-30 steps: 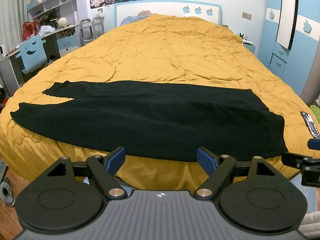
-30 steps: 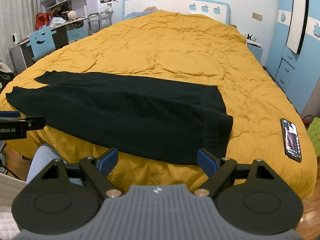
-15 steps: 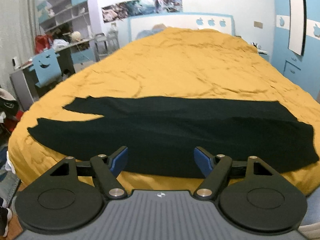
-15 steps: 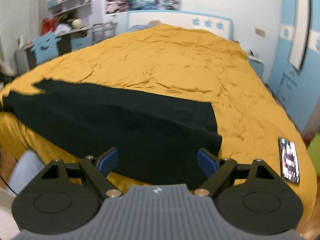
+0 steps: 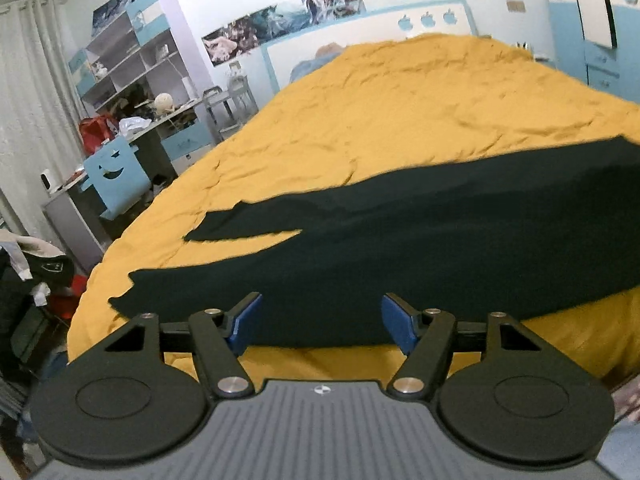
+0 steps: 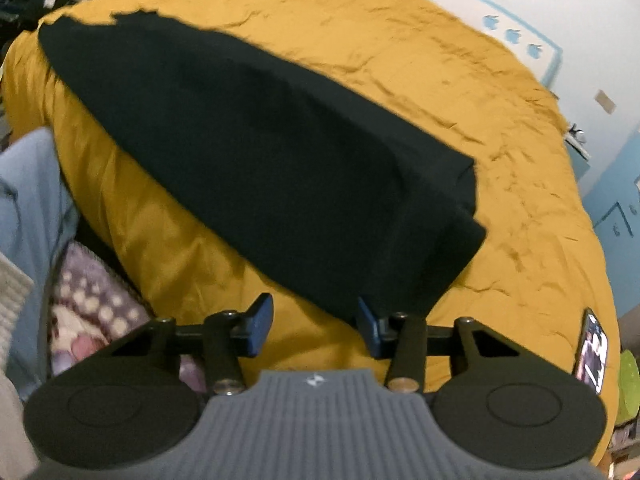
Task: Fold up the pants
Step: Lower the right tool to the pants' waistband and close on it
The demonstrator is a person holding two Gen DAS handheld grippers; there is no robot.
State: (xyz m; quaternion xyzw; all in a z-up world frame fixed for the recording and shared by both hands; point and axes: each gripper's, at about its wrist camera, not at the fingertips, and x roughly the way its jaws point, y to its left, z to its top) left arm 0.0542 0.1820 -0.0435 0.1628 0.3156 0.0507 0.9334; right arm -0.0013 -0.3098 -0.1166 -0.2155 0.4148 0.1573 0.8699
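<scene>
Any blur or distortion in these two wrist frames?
Left wrist: strong fisheye bend, slight blur on the pants edge. Right wrist: heavier motion blur; pants and phone soft, view tilted, black vignette in corners.

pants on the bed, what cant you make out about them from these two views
- Left wrist view: the pants run off the right edge, so the waist end is cut off.
- Right wrist view: motion blur smears the pants; seams and creases are unreadable, and the far leg ends are too small.
- Right wrist view: the phone screen is too blurred to read.
</scene>
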